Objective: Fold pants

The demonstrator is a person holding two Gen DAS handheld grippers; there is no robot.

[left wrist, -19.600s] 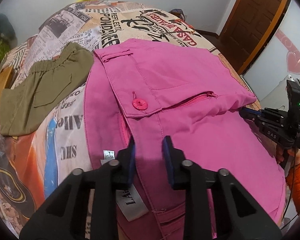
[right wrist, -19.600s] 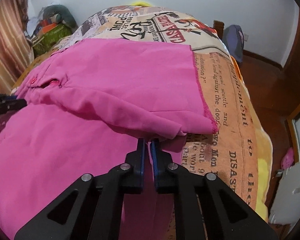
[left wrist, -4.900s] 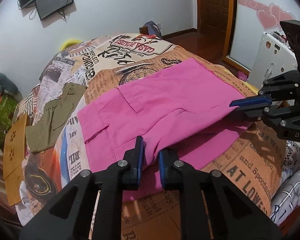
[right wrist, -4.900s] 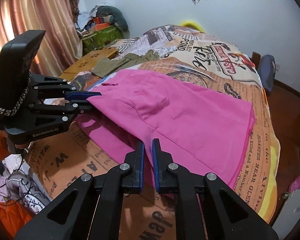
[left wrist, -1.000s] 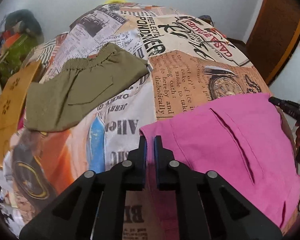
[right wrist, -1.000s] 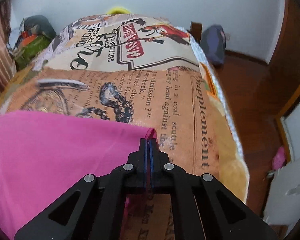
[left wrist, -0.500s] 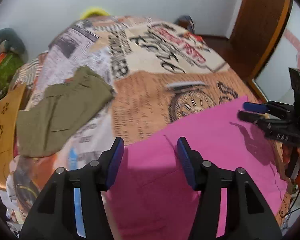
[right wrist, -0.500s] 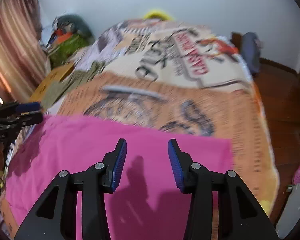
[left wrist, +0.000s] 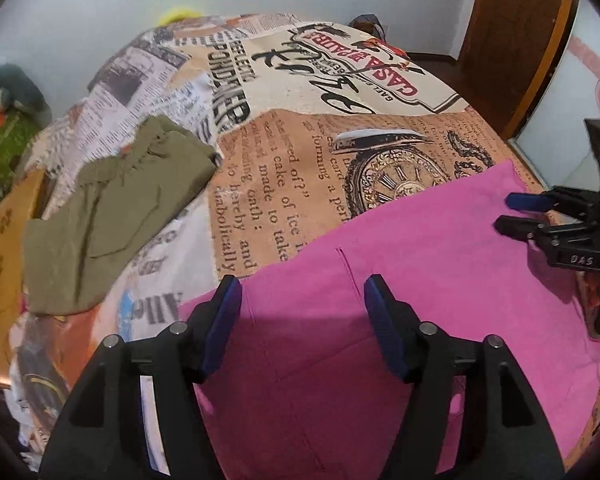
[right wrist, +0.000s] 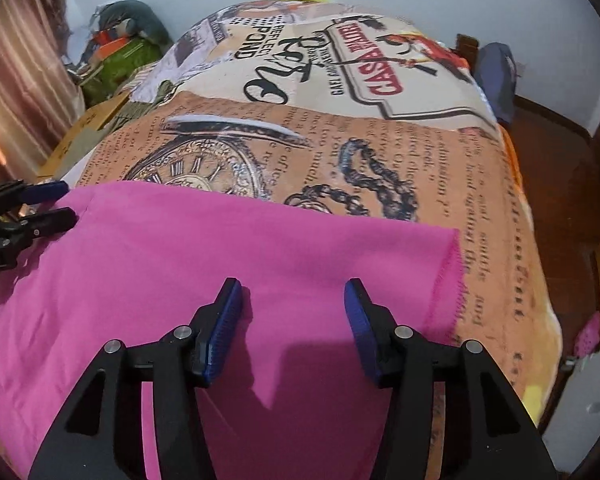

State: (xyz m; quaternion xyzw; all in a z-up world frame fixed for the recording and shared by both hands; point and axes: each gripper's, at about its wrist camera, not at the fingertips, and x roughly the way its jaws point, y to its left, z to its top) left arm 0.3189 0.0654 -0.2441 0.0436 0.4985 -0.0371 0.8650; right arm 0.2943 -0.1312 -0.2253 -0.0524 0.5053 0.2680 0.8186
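Observation:
Pink pants lie folded flat on the newsprint-patterned bedspread. My left gripper hovers over their left end, jaws opening, with nothing pinched between the blue pads. In the right wrist view the pink pants spread below my right gripper, which is also opening and holds nothing; the stitched hem lies just to its right. Each gripper shows in the other's view: the right gripper at the far right, the left gripper at the far left.
Folded olive-green shorts lie on the bed to the left of the pink pants. A wooden board sits at the bed's left edge. A brown door and dark wood floor lie beyond the right side.
Both grippers were shut on the far edge of the pink pants one second ago; both have let go, opened and drawn back toward me, leaving the cloth flat.

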